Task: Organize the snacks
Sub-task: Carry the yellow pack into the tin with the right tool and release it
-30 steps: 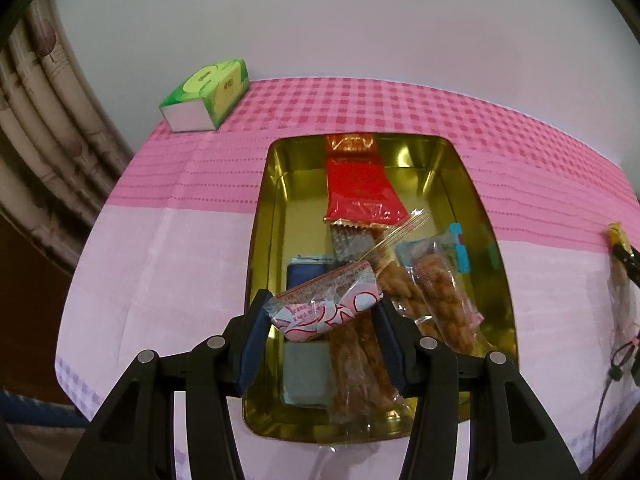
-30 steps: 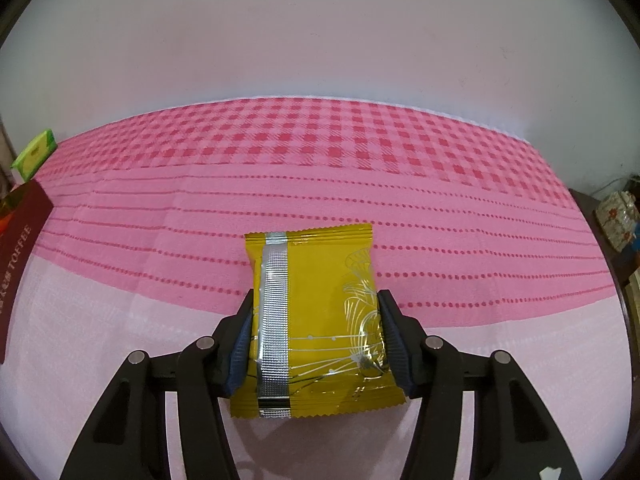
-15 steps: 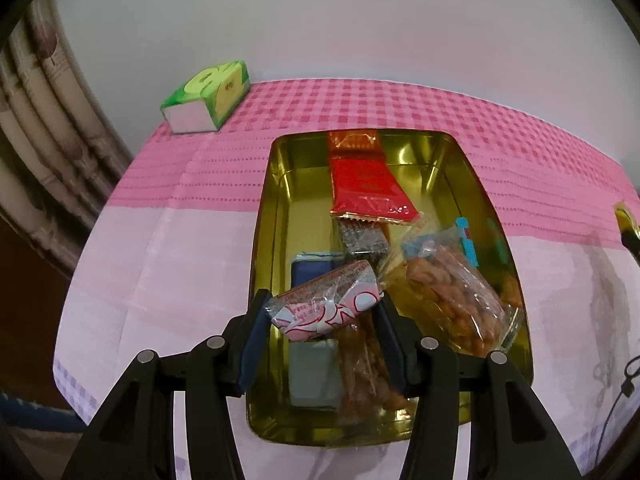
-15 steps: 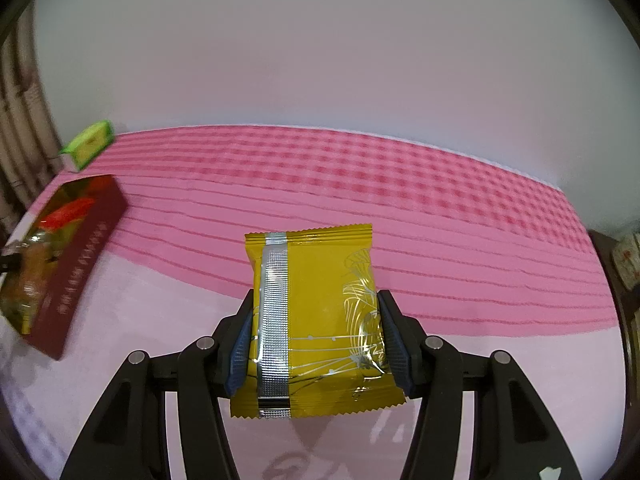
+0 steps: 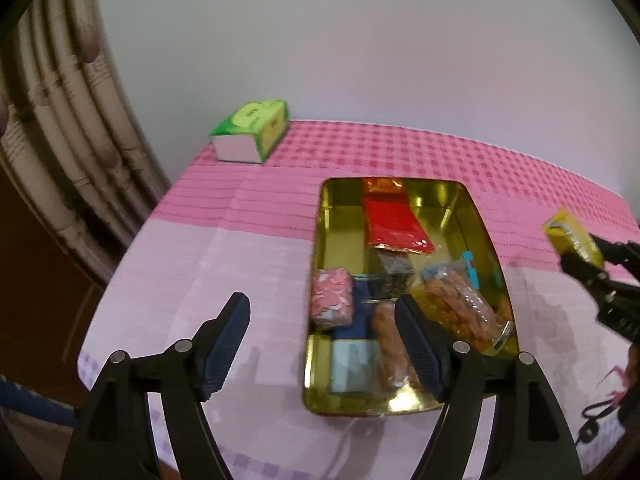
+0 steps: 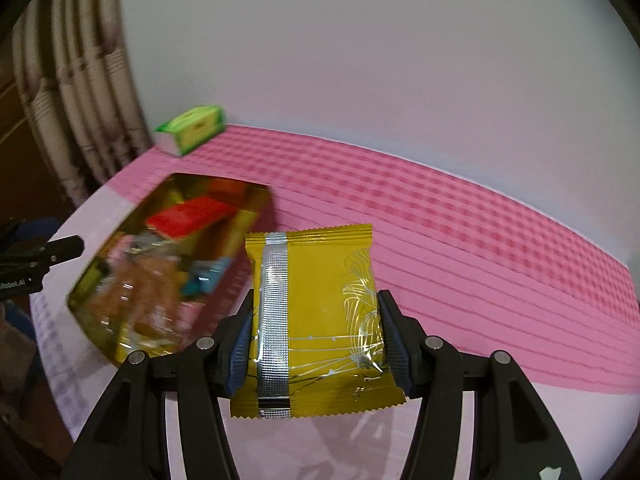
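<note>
Only one label reads for you: "Robot.AI", cut off, white on the left gripper [image 6: 24,276] body at frame edge.

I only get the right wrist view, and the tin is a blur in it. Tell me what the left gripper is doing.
Observer: The left gripper holds nothing and its jaws are opening. A pink packet lies in the tin past its fingers.
Operator: Find me bare floor in that tin for my yellow packet.
Observer: The far left strip, beside the red packet, is bare. Your yellow packet is off the tin's right side.
</note>
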{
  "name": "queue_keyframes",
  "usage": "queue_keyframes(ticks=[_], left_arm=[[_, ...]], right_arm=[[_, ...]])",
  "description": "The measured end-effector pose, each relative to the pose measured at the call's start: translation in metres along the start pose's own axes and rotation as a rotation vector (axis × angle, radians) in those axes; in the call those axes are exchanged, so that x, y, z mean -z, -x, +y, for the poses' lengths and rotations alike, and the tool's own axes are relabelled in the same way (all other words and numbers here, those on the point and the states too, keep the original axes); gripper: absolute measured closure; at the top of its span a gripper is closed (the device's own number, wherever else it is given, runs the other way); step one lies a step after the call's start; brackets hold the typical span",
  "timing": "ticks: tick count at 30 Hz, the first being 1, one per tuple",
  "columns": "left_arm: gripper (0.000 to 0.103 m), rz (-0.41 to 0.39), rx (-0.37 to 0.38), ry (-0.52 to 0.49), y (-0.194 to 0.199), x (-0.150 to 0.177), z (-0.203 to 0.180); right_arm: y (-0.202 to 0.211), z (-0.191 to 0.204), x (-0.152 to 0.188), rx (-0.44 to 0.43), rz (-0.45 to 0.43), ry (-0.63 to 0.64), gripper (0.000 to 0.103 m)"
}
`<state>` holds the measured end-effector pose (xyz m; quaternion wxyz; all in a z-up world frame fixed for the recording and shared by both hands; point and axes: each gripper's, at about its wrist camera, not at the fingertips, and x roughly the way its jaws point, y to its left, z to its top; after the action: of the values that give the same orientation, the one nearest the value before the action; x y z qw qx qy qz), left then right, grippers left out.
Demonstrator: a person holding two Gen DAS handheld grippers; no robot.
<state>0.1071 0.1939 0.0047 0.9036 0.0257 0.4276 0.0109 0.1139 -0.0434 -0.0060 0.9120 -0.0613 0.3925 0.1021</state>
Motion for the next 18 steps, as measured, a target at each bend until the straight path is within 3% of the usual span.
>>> queue_keyframes(ticks=[9, 18], left_arm=[[0.017, -0.026, -0.083, 0.055, 0.025, 0.019, 0.032], [0.016, -0.004, -0.133, 0.067, 0.03, 0.039, 0.053]], right_arm=[[-0.02, 0.08, -0.022, -0.098, 0.013, 0.089, 0.05], [-0.05, 0.11, -0.032, -0.093, 0.057, 0.1, 0.05]])
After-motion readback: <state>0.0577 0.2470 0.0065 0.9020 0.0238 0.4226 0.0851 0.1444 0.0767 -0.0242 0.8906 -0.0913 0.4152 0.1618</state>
